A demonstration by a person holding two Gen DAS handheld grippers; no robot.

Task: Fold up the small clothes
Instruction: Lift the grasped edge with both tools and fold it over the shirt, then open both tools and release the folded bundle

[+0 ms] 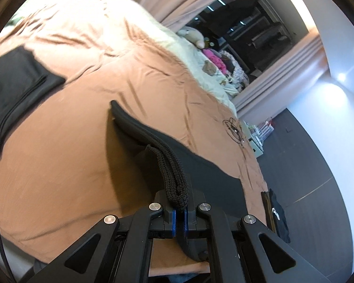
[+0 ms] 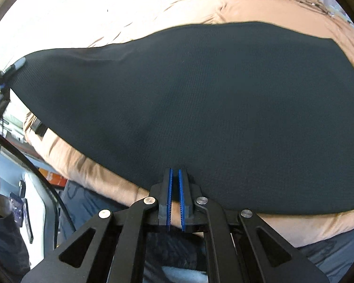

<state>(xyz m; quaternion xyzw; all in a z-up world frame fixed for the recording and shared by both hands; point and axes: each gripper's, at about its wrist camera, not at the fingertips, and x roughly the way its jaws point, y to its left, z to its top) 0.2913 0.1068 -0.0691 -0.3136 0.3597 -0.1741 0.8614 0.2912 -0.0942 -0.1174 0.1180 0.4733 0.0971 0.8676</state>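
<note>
Midway through the job, the left gripper (image 1: pixel 180 202) is pinched tight on the ribbed hem of a black garment (image 1: pixel 200 165), lifting that edge off the tan bedspread (image 1: pixel 70 141) at the centre of the left wrist view. From there the cloth trails toward the lower right of the frame, its far tip still resting on the bed. In the right wrist view the same black garment (image 2: pixel 200 106) fills most of the frame, spread across the bedspread (image 2: pixel 247 7), while the right gripper (image 2: pixel 175 188) sits at its near edge, bottom centre, blue pads (image 2: pixel 169 188) drawn nearly together; whether cloth is caught between them cannot be told, though only a thin layer could be. At the left edge of the left wrist view lies another dark garment (image 1: pixel 16 87), apparently already folded flat. By that showing, one piece looks finished and this one is barely begun, with its folds still to be made.
</note>
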